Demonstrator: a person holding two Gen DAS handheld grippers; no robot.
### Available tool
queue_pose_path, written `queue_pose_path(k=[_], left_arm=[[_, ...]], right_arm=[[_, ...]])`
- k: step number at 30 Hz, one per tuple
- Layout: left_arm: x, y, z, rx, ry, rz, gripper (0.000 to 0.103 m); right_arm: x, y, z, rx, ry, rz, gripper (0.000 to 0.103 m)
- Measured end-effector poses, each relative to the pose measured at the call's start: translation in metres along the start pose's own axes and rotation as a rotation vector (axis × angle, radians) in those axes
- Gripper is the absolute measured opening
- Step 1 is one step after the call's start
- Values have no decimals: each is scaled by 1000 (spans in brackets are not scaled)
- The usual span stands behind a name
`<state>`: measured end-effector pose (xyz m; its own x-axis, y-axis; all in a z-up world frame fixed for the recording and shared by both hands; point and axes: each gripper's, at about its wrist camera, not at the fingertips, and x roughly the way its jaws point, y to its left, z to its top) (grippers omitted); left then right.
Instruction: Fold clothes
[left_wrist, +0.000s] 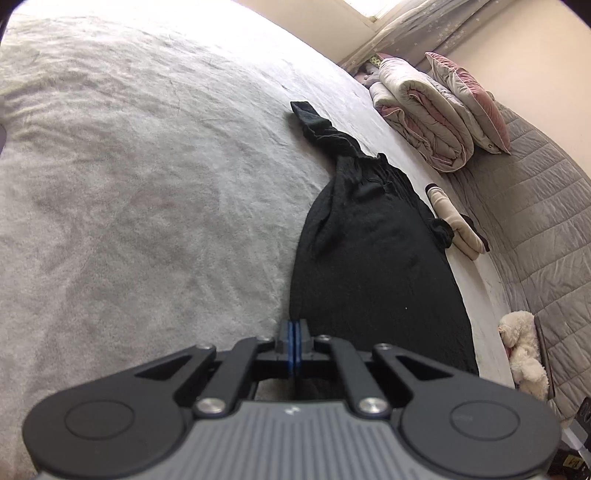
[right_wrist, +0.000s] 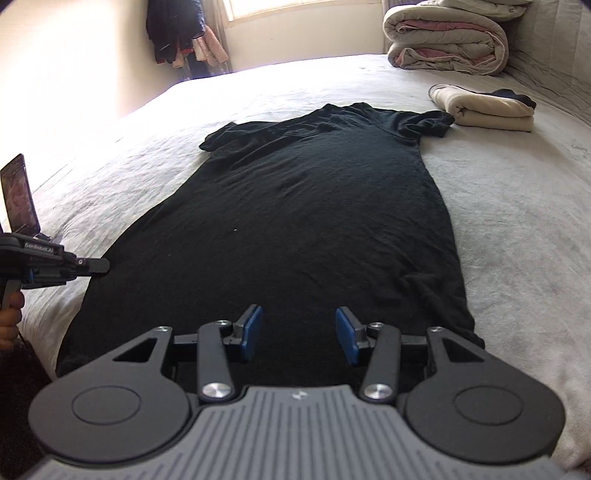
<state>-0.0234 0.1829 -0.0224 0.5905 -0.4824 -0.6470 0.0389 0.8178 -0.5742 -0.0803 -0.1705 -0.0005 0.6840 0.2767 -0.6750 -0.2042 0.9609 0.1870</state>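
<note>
One shirt (right_wrist: 295, 221) hem edge hidden.

One black shirt (right_wrist: 314, 221), one folded cream garment (right_wrist: 484, 107), one rolled quilt (right_wrist: 443, 37), two claws (right_wrist: 299, 334).

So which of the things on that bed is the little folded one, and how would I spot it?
Start at the big rolled quilt at the far right end of the bed. Just in front of it lies the folded cream garment, beside the sleeve of the black dress spread flat. It is small, pale and neatly stacked, with something dark tucked on top.
</note>
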Motion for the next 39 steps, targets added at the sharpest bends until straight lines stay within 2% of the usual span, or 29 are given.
queue_pose_path(k=[2,4,8,12,15,19,22,26,27,28,31,32,35,37,39], left_arm=[[0,3,2,-1,21,-6,2],[6,9,1,-17,84,-35,2],[3,16,-8,-43,112,-98,5],[3,16,-14,-48,113,-109,4],[3,15,-15,-45,109,-101,2],[5,15,-14,-47,109,-97,2],[5,15,-14,-47,111,-95,2],[6,15,-14,-38,111,-93,2],[6,15,-14,-35,111,-93,2],[6,15,-14,-32,110,-92,2],[5,16,-14,-31,97,-91,1],[4,16,-14,-30,91,-89,1],[-8,10,-14,13,41,-59,1],[-12,10,-14,35,26,-45,1],[-10,12,-14,45,41,-28,1]], right_arm=[[0,13,-1,-37,4,36,49],[0,24,-3,-65,14,76,49],[2,53,-10,-141,36,174,49],[1,90,-17,-228,31,308,49],[2,119,-22,-298,14,403,43],[9,154,-27,-391,13,486,37],[19,175,-33,-454,29,498,32],[34,192,-46,-562,26,395,30],[36,194,-50,-596,17,364,26],[36,194,-52,-610,10,346,17],[34,190,-52,-598,-6,326,6],[33,184,-48,-554,4,351,6],[32,162,-31,-333,53,499,6],[33,153,-25,-258,68,554,7],[40,150,-23,-224,95,572,7]])
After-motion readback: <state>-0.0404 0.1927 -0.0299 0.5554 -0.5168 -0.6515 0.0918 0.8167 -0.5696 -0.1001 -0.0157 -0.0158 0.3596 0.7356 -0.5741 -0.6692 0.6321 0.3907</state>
